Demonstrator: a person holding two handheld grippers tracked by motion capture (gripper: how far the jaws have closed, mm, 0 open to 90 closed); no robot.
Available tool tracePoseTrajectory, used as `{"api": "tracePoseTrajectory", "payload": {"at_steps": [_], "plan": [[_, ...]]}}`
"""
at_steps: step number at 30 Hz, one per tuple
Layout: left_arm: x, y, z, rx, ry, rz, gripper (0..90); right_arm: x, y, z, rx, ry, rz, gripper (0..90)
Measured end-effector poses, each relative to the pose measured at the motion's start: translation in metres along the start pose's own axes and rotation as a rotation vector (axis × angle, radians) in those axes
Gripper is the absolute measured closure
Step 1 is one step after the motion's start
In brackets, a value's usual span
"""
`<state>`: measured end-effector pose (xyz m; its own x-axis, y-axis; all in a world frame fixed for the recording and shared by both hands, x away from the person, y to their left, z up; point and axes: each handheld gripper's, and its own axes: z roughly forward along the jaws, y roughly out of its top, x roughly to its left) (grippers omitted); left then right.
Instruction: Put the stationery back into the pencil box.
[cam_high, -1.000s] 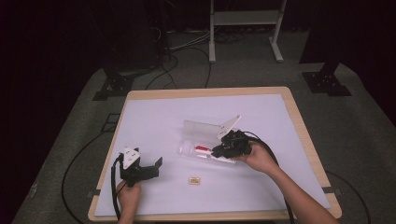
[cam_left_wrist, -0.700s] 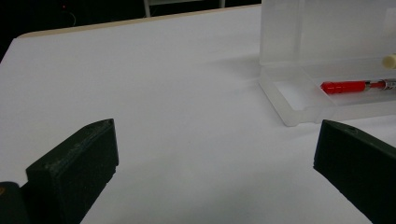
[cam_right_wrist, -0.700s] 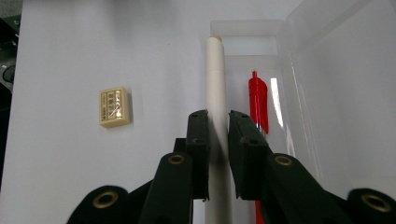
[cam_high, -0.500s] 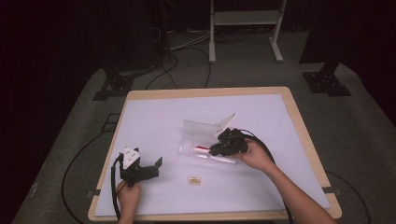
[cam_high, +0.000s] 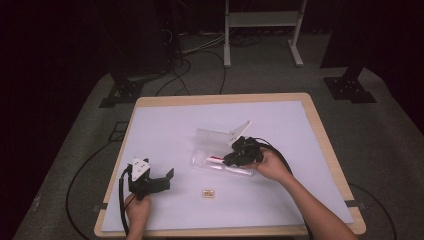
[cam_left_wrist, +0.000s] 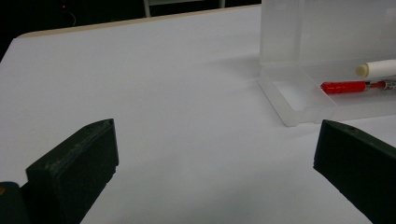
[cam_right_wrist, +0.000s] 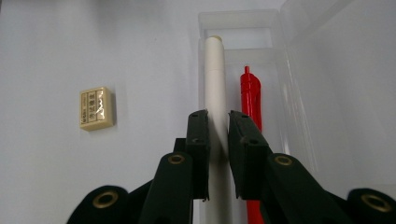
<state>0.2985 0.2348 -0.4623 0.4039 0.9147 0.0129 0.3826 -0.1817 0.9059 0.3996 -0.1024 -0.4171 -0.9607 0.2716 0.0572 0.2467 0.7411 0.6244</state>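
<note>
A: Start at the left. What is the left gripper doing?

B: It rests low on the table near the front edge, jaws spread wide with nothing between them. Its own view looks across bare white surface toward the case.

A: And next along?

B: A small eraser lies alone on the table, between the two hands and well apart from the case. In the right gripper view it sits off to the left of the jaws.

A: Then the case itself?

B: A clear plastic case with its lid standing open behind it. A red pen lies inside, along the tray.

A: And the right gripper?

B: Its jaws are pinching a white pen, gripped partway along the barrel. The pen runs lengthwise over the tray, just beside the red one, its tip near the far end wall.

A: So which step is this?

B: I'd judge it is either laying the white pen into the case or lifting it out; I cannot tell whether it touches the tray floor.

A: What does the next move call for?

B: If placing, lower it flat, parallel to the red pen, then spread the jaws and draw back without nudging the tray. The eraser would likely come after.
</note>
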Motion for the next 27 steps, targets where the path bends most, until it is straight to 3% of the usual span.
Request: {"api": "tracePoseTrajectory", "payload": {"at_steps": [27], "plan": [[0.0, 0.0, 0.0, -0.008, -0.001, -0.004, 0.0, -0.01, -0.001, 0.019, 0.046, 0.006, 0.016, 77.9]]}}
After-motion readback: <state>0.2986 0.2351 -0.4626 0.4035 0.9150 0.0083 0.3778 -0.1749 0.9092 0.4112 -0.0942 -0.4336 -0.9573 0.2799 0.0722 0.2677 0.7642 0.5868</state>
